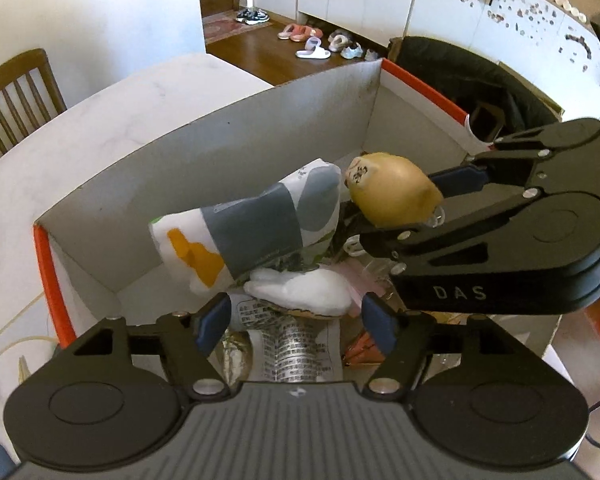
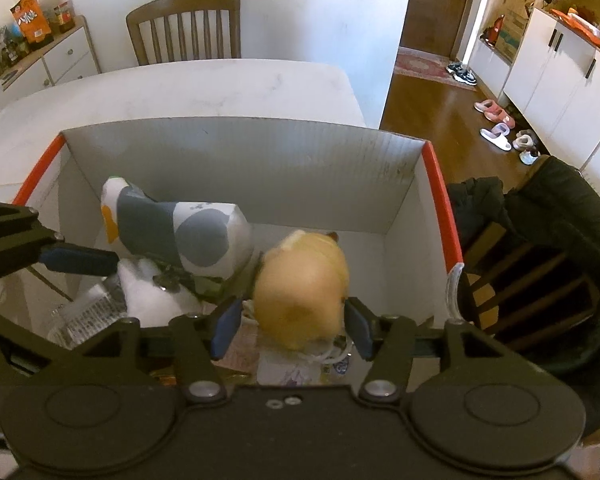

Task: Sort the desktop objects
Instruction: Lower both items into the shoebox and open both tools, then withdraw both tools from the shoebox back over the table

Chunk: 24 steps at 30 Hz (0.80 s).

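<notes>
Inside the box [image 2: 228, 160], on a white table [image 2: 204, 88], both tools work over a heap of sorted things. Far left in the right wrist view, the left gripper [image 1: 296, 322] reaches over the near left corner; its blue pads [image 1: 214, 320] stand apart with nothing between them, so it is released above a white wad [image 1: 300, 292] and a printed wrapper [image 1: 296, 348]. Next to the right, a grey, white and orange pack [image 2: 180, 232] leans on the heap, tilted, its upper end near the left wall. Right of the pack, the yellow toy [image 2: 300, 292] sits between the pads of the right gripper [image 2: 292, 330]. The toy is blurred there, and a small gap seems to show at the right pad; whether the pads press on it cannot be told. Seen from the left wrist, the toy hangs above the box floor, just beside the pack's end. Farthest right, a chair [image 2: 540, 264] draped in dark cloth stands beside the box's orange rim [image 2: 440, 200].

Likely risks: if the toy is let go from here, it may strike the pack, roll off the heap or settle askew; the tilted pack could topple under that knock; and the two tools, close together over one box, could collide if either swings inward.
</notes>
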Motion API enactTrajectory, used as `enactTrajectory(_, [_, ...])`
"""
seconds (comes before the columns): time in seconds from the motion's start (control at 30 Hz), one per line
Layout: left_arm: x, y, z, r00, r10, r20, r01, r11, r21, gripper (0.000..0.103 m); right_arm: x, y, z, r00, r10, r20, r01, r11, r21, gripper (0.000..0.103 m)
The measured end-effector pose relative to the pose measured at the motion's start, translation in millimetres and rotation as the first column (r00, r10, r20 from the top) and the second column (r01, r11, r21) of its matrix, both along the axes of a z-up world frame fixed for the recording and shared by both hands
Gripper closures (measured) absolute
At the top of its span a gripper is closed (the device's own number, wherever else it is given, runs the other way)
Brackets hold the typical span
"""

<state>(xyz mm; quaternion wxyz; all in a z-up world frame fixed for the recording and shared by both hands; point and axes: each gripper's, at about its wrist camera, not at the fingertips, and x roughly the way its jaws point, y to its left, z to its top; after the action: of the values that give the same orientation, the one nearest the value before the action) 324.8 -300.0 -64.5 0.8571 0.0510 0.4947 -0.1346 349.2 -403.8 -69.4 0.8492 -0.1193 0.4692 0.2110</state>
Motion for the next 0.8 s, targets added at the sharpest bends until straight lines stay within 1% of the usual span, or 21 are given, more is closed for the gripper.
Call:
enactTrajectory(0.1, [-6, 4, 4, 1.0, 0.005, 0.004, -0.005, 1.0, -0.011, 0.031, -3, -2, 3, 1.0, -0.001, 0.009, 0.001, 1.0, 0.01, 0.039])
enactTrajectory(0.17, [-11, 6, 5, 1.0, 0.007, 0.01, -0.007, 1.0, -0.017, 0.029, -6, -4, 6, 1.0, -0.003, 0.011, 0.003, 1.0, 0.024, 0.033])
enactTrajectory(0.4, [-30, 21, 20, 0.999, 0.018, 0.047, -0.015, 0.998, -0.056, 0.028, -14, -12, 16, 1.0, -0.015, 0.012, 0.014, 0.998, 0.065, 0.03])
enactTrajectory(0.57, [-40, 27, 35, 0.995, 0.028, 0.094, -0.02, 0.996, -0.088, 0.027, -24, -21, 29, 1.0, -0.02, 0.019, 0.018, 0.994, 0.109, 0.024])
enactTrajectory(0.63, [-43, 30, 40, 0.993, 0.035, 0.109, -0.024, 0.995, -0.1, 0.025, -30, -24, 35, 0.999, -0.021, 0.025, 0.017, 0.992, 0.127, 0.023])
enactTrajectory(0.67, [-46, 32, 43, 0.992, 0.04, 0.117, -0.028, 0.994, -0.105, 0.022, -33, -25, 38, 0.999, -0.022, 0.029, 0.018, 0.99, 0.138, 0.023])
enactTrajectory(0.8, [-56, 39, 53, 0.987, 0.043, 0.153, -0.025, 0.993, -0.118, 0.021, -45, -29, 49, 0.999, -0.026, 0.035, 0.019, 0.986, 0.168, 0.021])
